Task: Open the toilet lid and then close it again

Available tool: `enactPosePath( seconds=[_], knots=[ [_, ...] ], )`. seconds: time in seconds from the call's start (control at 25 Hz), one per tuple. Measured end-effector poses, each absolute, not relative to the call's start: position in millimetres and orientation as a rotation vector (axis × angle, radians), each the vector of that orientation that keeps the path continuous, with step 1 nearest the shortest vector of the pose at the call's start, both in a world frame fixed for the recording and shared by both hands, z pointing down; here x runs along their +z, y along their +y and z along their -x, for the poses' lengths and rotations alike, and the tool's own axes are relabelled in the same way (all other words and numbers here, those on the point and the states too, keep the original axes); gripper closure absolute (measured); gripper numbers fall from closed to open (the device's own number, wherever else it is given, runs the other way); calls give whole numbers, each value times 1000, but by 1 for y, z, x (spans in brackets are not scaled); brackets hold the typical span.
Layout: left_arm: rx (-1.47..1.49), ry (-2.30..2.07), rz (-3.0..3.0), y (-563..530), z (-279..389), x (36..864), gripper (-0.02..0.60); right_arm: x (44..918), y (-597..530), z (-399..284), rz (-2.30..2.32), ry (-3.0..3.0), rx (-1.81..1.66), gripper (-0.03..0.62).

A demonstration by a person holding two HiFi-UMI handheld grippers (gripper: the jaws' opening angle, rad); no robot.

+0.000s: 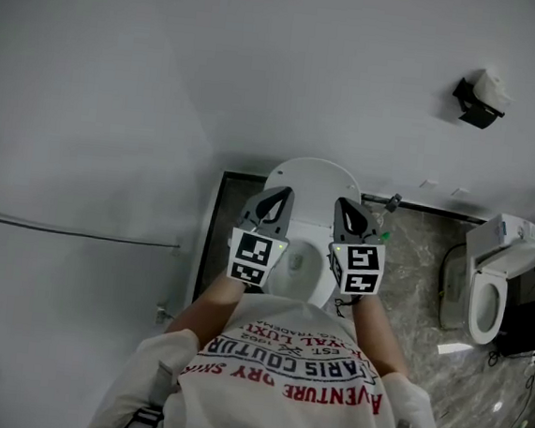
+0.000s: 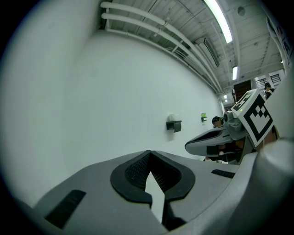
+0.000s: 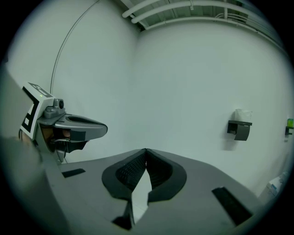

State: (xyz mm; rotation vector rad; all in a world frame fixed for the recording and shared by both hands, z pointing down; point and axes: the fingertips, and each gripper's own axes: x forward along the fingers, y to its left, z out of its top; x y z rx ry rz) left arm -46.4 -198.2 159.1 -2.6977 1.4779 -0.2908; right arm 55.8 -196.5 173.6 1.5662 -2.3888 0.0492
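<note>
Seen from the head view, a white toilet stands straight ahead against the wall. Its rounded lid looks raised at the back, and the bowl opening shows between my two grippers. My left gripper and right gripper hover side by side over the toilet, both pointing at the wall. Neither touches the lid. In the left gripper view the left gripper is shut with nothing in it. The right gripper in its own view is likewise shut and holds nothing.
A black paper holder hangs on the wall at upper right. A second toilet stands on the marble floor to the right. A thin rail runs along the left wall. A hose fitting sits right of the toilet.
</note>
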Motion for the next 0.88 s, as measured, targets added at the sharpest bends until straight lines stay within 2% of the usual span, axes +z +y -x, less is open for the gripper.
enactPosePath(
  seconds=[0.56, 0.88],
  knots=[
    [-192, 1590, 2762, -217, 47, 172, 577, 186, -209, -67, -1539, -2392, 95, 579],
    [-323, 1602, 2835, -253, 42, 211, 575, 219, -243, -73, -1460, -2350, 208, 577]
  ],
)
